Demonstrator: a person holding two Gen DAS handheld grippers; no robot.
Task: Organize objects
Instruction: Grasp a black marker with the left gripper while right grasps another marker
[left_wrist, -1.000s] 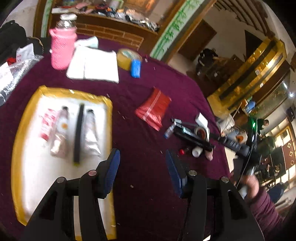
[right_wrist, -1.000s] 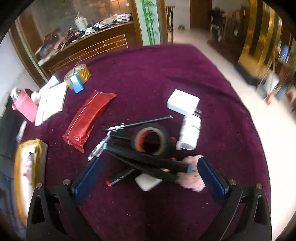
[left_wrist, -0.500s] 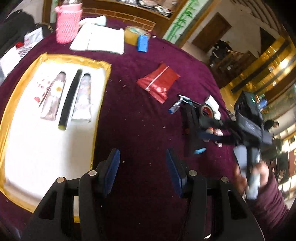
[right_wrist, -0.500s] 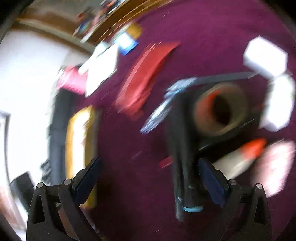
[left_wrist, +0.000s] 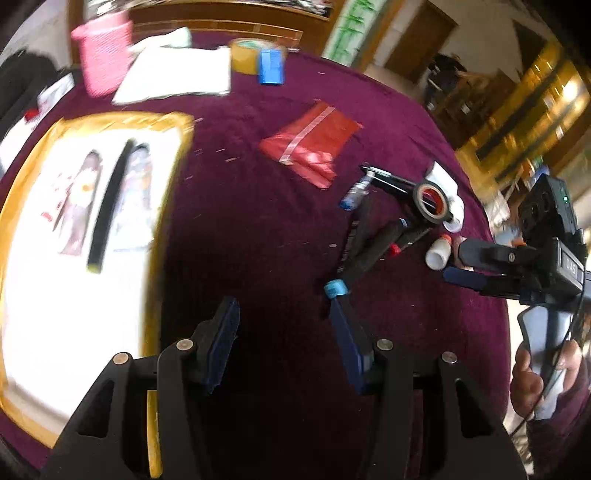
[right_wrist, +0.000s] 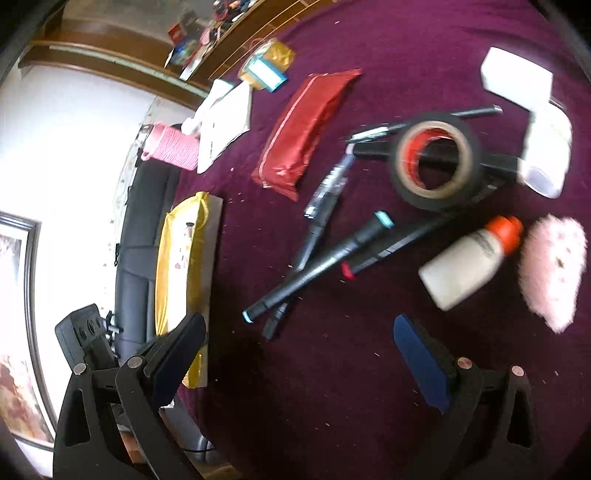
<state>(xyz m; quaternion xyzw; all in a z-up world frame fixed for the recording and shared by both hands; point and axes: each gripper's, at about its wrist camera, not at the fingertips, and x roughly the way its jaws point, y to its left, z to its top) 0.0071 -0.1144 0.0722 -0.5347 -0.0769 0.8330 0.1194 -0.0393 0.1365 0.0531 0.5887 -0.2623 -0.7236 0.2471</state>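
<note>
Right tool (right_wrist: 299, 354) spread wide, empty, above the pile on the tabletop (right_wrist: 332, 406). Marker (right_wrist: 317, 266) lies just ahead, long axis diagonal, near end toward left pad. Left tool (left_wrist: 284, 343) apart, empty, farther off.

A round table covered in deep purple cloth (right_wrist: 369, 387) is seen, scattered with small crumbs. On it are laid a gold-edged white tray (left_wrist: 173, 122), a red foil packet (right_wrist: 303, 129), a roll of black tape (right_wrist: 436, 158), several dark pens crossed in a pile (right_wrist: 317, 273), a white bottle with an orange cap (right_wrist: 469, 262), a pink fluffy pad (right_wrist: 554, 269) and a white box (right_wrist: 517, 75). Toward the far edge, a pink knitted holder (left_wrist: 103, 55), white folded papers (left_wrist: 177, 74), a yellow tape roll (left_wrist: 243, 55) and a blue item (left_wrist: 271, 66) are set.
</note>
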